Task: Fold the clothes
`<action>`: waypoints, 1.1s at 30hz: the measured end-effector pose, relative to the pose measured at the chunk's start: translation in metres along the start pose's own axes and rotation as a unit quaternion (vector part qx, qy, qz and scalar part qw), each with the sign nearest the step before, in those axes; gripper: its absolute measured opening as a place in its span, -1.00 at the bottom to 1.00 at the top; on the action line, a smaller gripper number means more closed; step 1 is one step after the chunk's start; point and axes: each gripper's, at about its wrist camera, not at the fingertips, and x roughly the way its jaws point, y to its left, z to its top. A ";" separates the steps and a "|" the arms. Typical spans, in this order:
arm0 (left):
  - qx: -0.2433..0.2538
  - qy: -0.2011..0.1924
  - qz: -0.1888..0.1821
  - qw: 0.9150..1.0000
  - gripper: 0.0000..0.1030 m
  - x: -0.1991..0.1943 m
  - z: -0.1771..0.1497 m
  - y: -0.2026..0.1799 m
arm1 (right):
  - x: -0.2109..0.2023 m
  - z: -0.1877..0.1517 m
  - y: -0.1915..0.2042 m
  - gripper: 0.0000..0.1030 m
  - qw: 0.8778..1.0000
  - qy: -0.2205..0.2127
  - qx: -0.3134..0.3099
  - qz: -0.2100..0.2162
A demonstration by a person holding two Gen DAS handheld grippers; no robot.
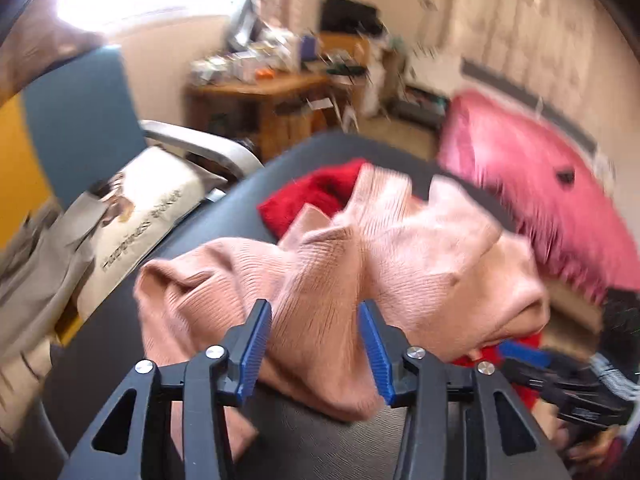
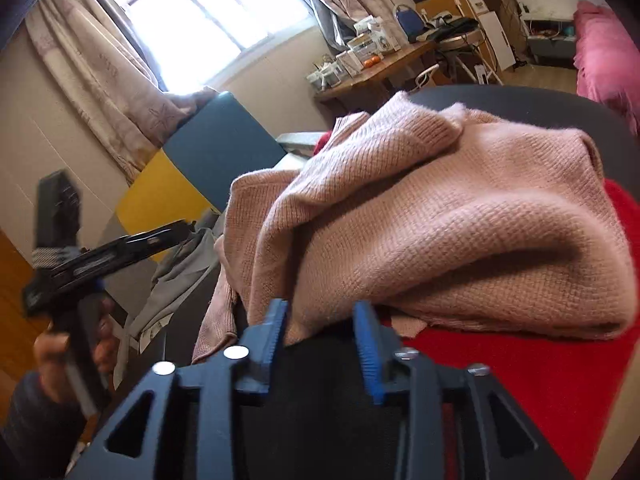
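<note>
Both grippers stand with jaws apart, holding nothing: the left gripper (image 1: 316,344) faces the pink sweater (image 1: 360,264), whose near fold lies between its blue fingers, and the right gripper (image 2: 322,344) sits at the sweater's near edge. That sweater lies crumpled on the dark table (image 1: 224,216). Under and behind the sweater is a red garment (image 2: 520,364).

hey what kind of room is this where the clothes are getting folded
Probably a bedroom at home: a bed with a pink cover, a cluttered wooden desk and a curtained window surround the dark table holding the pink sweater.
</note>
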 end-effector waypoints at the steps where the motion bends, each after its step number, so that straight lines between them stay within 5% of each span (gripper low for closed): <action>1: 0.007 0.012 -0.001 1.000 -0.09 0.010 0.003 0.001 | -0.003 0.000 -0.002 -0.03 1.000 -0.004 0.000 0.003; 5: 0.003 0.040 -0.009 0.999 -0.10 0.038 0.009 0.009 | -0.004 -0.005 -0.006 0.04 1.000 -0.007 -0.003 0.007; 7: 0.007 0.044 -0.014 0.999 -0.58 0.045 0.007 0.007 | 0.000 -0.008 -0.009 0.06 1.000 -0.004 0.002 0.011; 9: 0.005 0.044 -0.014 0.999 -0.81 0.047 0.002 0.001 | 0.002 -0.011 -0.012 0.07 1.000 0.000 0.006 0.007; 18: -0.104 -0.033 -0.064 0.992 -0.83 -0.016 -0.036 0.029 | 0.001 -0.022 -0.013 0.30 1.000 0.016 0.006 -0.010; 24: -0.134 -0.075 -0.066 0.986 -0.83 -0.069 -0.091 0.040 | -0.002 -0.023 -0.002 0.47 0.999 0.023 -0.007 -0.026; 33: -0.193 -0.037 -0.054 0.979 -0.85 -0.082 -0.209 0.042 | -0.009 -0.037 0.025 0.73 0.997 0.051 -0.048 -0.021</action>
